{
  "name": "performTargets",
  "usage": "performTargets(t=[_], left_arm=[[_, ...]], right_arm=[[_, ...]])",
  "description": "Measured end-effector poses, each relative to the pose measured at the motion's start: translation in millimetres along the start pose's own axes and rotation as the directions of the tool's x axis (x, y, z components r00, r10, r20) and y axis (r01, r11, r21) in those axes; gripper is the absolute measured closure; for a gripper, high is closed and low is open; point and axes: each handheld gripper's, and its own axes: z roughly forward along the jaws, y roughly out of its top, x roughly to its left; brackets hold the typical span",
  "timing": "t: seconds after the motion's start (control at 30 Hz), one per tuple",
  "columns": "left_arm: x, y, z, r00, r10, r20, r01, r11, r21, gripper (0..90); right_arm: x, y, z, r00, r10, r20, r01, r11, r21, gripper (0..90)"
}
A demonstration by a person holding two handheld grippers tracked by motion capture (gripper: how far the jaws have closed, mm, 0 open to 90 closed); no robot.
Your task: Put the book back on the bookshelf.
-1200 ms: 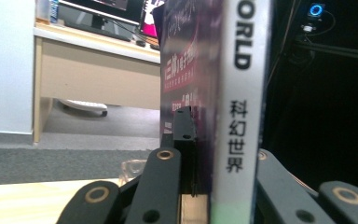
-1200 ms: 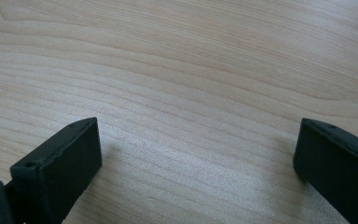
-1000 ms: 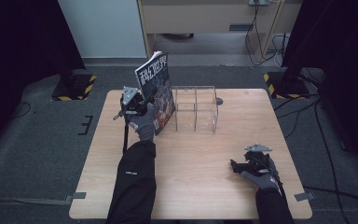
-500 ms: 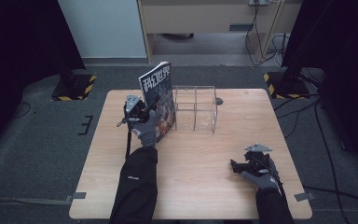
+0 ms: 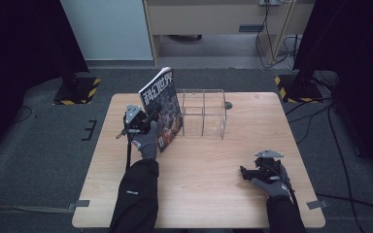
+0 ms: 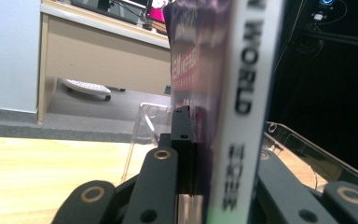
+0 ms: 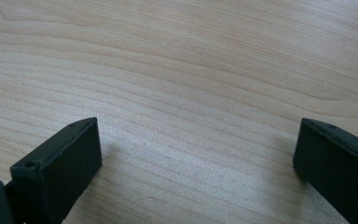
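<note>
The left gripper (image 5: 143, 124) has its jaws clamped on a magazine (image 5: 162, 109), holding it upright and tilted at the left end of a clear acrylic rack (image 5: 204, 112), its lower edge near the desk (image 5: 209, 194). The right gripper (image 5: 247, 173) rests low on the desk's near right part, well apart, jaws spread wide with nothing between them.

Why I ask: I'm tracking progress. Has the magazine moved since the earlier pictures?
Yes. The magazine, clamped in the left hand-held gripper, has come down and toward the clear rack, its lower edge now lower against the rack's left end.
</note>
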Motion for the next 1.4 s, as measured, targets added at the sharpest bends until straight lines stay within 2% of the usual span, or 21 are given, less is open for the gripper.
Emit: performTargets(t=[0.17, 0.23, 0.37, 0.63, 0.83, 1.0, 1.2, 1.4], left_arm=[[0.4, -3.4, -5.0, 1.0, -0.007, -0.001, 0.007, 1.0, 0.003, 80.4], [0.7, -5.0, -5.2, 0.9997, -0.022, -0.001, 0.022, 0.9997, -0.003, 80.4], [-1.6, -9.4, -3.7, 0.9995, -0.028, -0.012, 0.028, 0.9993, -0.024, 80.4], [-3.2, -14.6, -4.0, 0.9991, -0.029, -0.031, 0.028, 0.9992, -0.03, 80.0], [-3.5, -15.2, -1.5, 0.9992, -0.01, -0.039, 0.009, 0.9996, -0.027, 78.9], [1.1, -13.7, 2.4, 0.999, -0.034, -0.031, 0.033, 0.9991, -0.027, 79.2], [2.4, -12.0, 1.2, 0.9996, -0.017, -0.02, 0.017, 0.9998, -0.005, 78.0], [2.6, -6.1, -6.6, 1.0, 0.01, 0.001, -0.01, 0.9999, 0.004, 69.9]], right_arm=[[0.7, -0.3, -0.3, 0.9999, 0.009, 0.006, -0.009, 1.0, 0.001, 1.2], [0.6, -0.7, -0.6, 0.9999, 0.009, 0.012, -0.009, 1.0, 0.0, 1.2], [0.3, -1.2, -1.0, 0.9998, 0.013, 0.015, -0.013, 1.0, -0.001, 1.2], [0.1, -1.0, -0.9, 0.9998, 0.014, 0.014, -0.014, 1.0, 0.0, 1.2], [0.1, -1.0, -0.9, 0.9998, 0.015, 0.015, -0.015, 1.0, 0.0, 1.2], [0.2, -1.0, -0.9, 0.9998, 0.015, 0.016, -0.015, 1.0, 0.0, 1.1], [0.3, -1.0, -0.9, 0.9997, 0.015, 0.018, -0.015, 1.0, 0.0, 1.0], [0.5, -1.2, -1.2, 0.9996, 0.019, 0.021, -0.019, 1.0, 0.001, 1.0]])
